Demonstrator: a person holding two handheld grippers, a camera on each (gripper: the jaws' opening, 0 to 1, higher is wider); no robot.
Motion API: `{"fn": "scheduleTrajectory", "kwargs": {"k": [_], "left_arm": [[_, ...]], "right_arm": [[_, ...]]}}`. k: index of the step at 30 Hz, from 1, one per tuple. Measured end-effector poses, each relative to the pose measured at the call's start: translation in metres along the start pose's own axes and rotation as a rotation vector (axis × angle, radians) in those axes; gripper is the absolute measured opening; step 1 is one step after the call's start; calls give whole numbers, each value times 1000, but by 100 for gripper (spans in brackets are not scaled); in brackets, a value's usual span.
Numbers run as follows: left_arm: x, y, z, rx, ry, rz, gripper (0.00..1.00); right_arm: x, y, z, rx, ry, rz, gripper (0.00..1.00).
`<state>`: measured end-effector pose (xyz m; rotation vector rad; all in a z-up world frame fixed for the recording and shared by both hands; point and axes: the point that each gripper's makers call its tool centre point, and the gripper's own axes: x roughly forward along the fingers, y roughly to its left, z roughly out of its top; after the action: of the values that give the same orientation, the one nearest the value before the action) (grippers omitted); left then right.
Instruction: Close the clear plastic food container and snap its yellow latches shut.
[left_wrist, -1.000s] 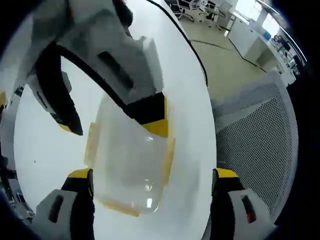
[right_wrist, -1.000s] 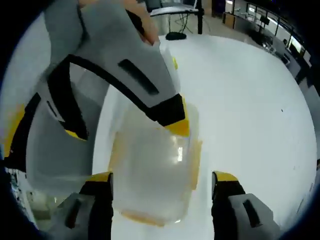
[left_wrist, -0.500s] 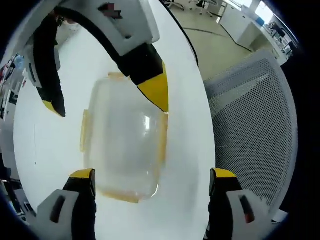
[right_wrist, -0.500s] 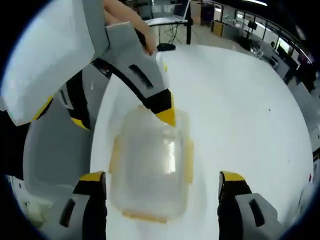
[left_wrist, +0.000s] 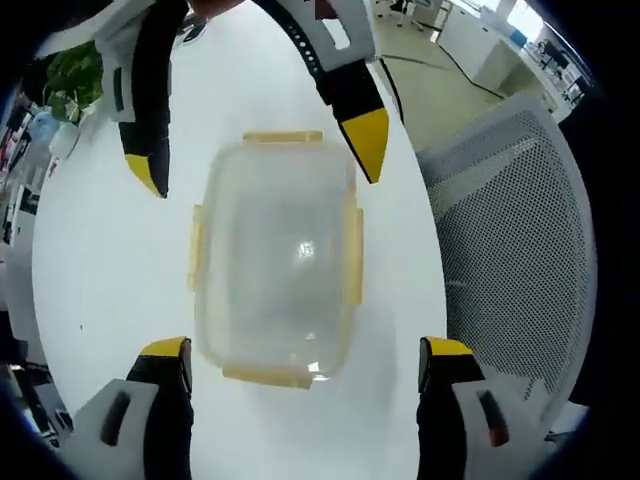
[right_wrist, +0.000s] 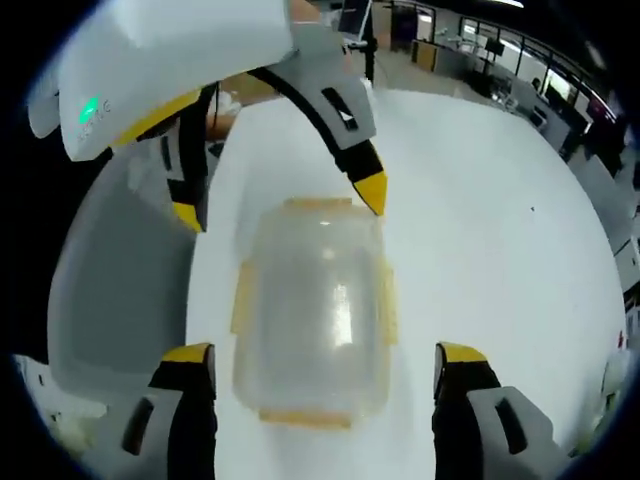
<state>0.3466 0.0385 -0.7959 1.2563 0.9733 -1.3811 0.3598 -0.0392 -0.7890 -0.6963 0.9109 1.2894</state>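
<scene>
The clear plastic food container (left_wrist: 278, 255) sits on the white table (left_wrist: 100, 280) with its lid resting on it. Yellow latches (left_wrist: 283, 137) line all four sides; whether they are snapped down is unclear. My left gripper (left_wrist: 305, 350) hangs open above the container's near end. My right gripper (left_wrist: 260, 170) reaches in opposite it, also open, with one fingertip (left_wrist: 366, 145) by the far right corner. In the right gripper view the container (right_wrist: 312, 310) lies between my right gripper's (right_wrist: 324, 356) open jaws, and the left gripper (right_wrist: 280, 203) spans its far end. Neither gripper touches it.
A grey mesh chair (left_wrist: 510, 250) stands right against the table's edge, seen again as the chair (right_wrist: 110, 290) on the left. The container lies close to that edge. Open white tabletop (right_wrist: 500, 230) spreads on the other side, with office desks far behind.
Both grippers have pulled back from the container. The finger that lay over the lid now stands at the container's far end, and the whole lid is uncovered.
</scene>
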Motion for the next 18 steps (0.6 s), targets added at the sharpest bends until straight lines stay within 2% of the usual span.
{"fn": "scheduleTrajectory", "kwargs": {"k": [4,8,12,16,18], "left_arm": [[1,2,0,68,13,8,95],[3,3,-2,82,22,4,96],[6,6,-6,104,31,0,96],[7,8,-5,151,14,7,95],[9,10,-6,146,21,6,95]], "right_arm": [[2,1,-4,10,17,-17,91],[3,1,-6,10,28,-33,92],[4,1,-11,-10,68,-63,91],[7,4,-15,-4,90,-73,91],[7,5,-15,0,92,-78,91]]}}
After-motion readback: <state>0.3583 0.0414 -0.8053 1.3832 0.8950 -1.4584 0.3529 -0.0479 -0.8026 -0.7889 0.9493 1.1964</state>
